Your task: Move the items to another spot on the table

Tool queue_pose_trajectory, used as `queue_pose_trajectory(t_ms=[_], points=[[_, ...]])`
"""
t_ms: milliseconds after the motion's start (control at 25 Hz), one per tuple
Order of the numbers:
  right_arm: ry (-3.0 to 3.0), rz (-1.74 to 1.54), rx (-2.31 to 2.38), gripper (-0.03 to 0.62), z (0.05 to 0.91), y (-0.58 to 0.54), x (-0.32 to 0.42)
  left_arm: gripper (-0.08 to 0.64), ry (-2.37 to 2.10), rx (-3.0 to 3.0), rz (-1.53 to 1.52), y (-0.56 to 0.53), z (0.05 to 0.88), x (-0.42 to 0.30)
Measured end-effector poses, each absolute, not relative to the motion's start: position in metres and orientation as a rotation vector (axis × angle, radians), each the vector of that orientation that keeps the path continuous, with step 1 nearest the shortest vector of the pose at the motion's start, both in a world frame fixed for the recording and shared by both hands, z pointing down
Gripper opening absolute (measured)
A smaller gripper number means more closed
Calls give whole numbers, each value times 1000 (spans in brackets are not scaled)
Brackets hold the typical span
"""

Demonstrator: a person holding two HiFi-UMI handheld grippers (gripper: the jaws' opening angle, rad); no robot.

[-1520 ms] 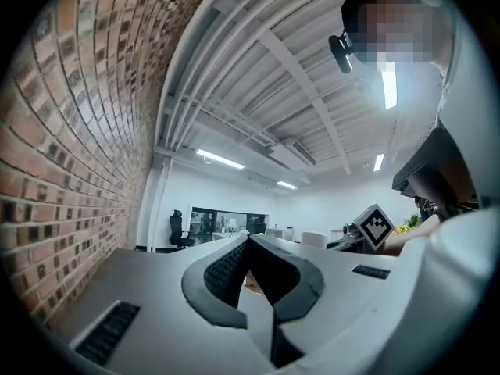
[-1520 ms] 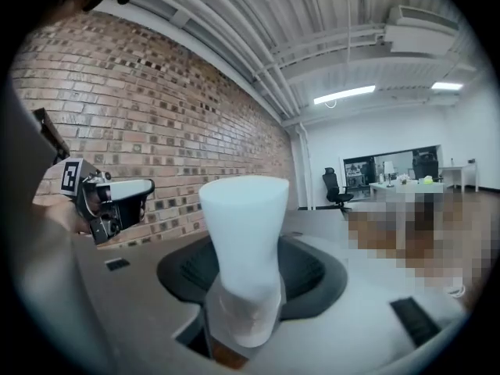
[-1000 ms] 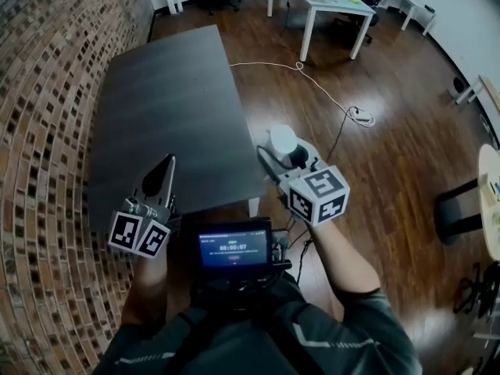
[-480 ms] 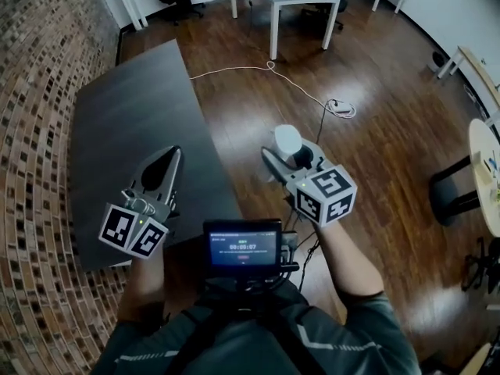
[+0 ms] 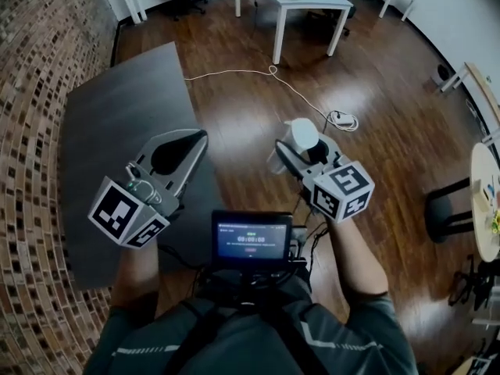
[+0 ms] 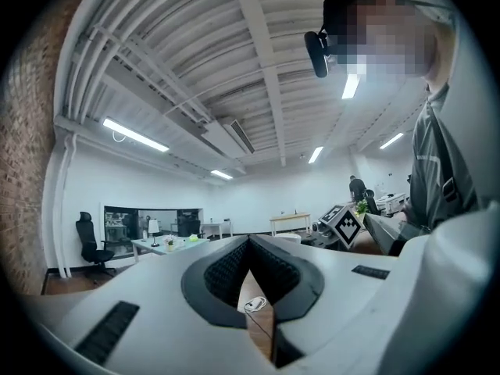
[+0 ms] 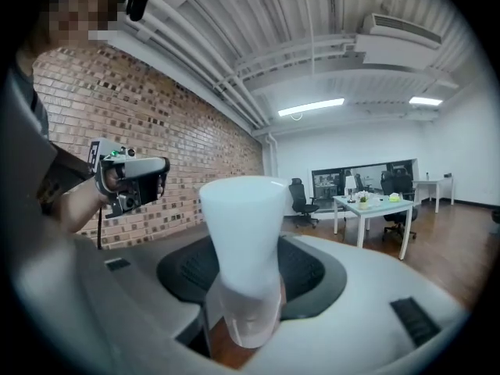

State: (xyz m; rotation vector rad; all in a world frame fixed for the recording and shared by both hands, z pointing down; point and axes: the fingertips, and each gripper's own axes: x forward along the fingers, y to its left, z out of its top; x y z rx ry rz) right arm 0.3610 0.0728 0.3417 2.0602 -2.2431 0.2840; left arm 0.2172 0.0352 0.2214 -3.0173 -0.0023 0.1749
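Note:
My right gripper is shut on a white cup-shaped container, upright, with a wide white top and a paler lower part; its jaws press on both sides. It hangs over the wooden floor, right of the dark table. My left gripper is shut with nothing between its jaws, whose tips meet. It hovers at the table's right edge. The tabletop is bare where it shows.
A brick wall runs along the left. A white desk and office chairs stand at the back. A white cable and power strip lie on the floor. A screen sits at the person's chest.
The view has swung right, so the table now lies further left. Both grippers have moved right and forward off the table; the left one has risen. The container has stayed in the right gripper.

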Motion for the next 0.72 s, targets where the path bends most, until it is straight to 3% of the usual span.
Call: queue_pose_trajectory(t_ms=[520,720], points=[[-2361,351,1869,216,349,7,423,3,-4,-3029,151,-1,224,299],[-2476,338,1701,216,360,-25,463,3,200,-3016,90,-25,235,347]])
